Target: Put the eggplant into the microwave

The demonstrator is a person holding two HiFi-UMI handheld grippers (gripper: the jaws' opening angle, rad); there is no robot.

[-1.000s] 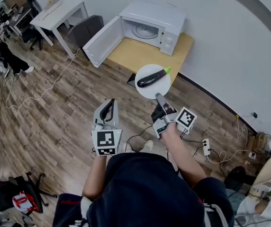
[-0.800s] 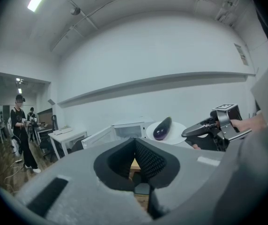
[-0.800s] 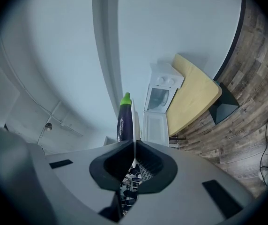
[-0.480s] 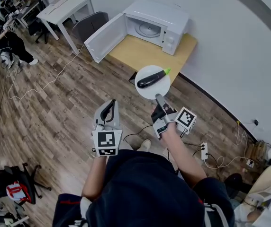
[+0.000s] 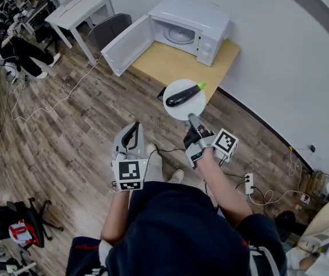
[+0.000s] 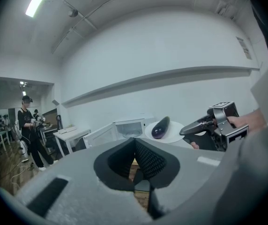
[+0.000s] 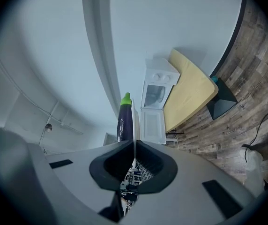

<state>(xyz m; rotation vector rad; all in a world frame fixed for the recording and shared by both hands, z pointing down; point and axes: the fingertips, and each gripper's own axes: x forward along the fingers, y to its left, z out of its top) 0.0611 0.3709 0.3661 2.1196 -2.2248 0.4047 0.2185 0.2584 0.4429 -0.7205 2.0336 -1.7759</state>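
Counts: one eggplant [image 5: 183,95], one plate [image 5: 195,106], one open microwave [image 5: 190,25], two grippers.
Right gripper [image 5: 193,118]: fingers clamped on the plate's rim.
Left gripper [image 5: 133,126]: fingers closed, empty.
Eggplant: laid on the plate, just beyond the right fingers.

Left tongs [image 5: 133,129]: jaws together, nothing between them, pointing forward, forearm bent in front of the torso. Right tongs [image 5: 194,119]: jaws pinched on the rim of a plate [image 5: 179,111] (seen edge-on in the right gripper view), arm reaching forward.
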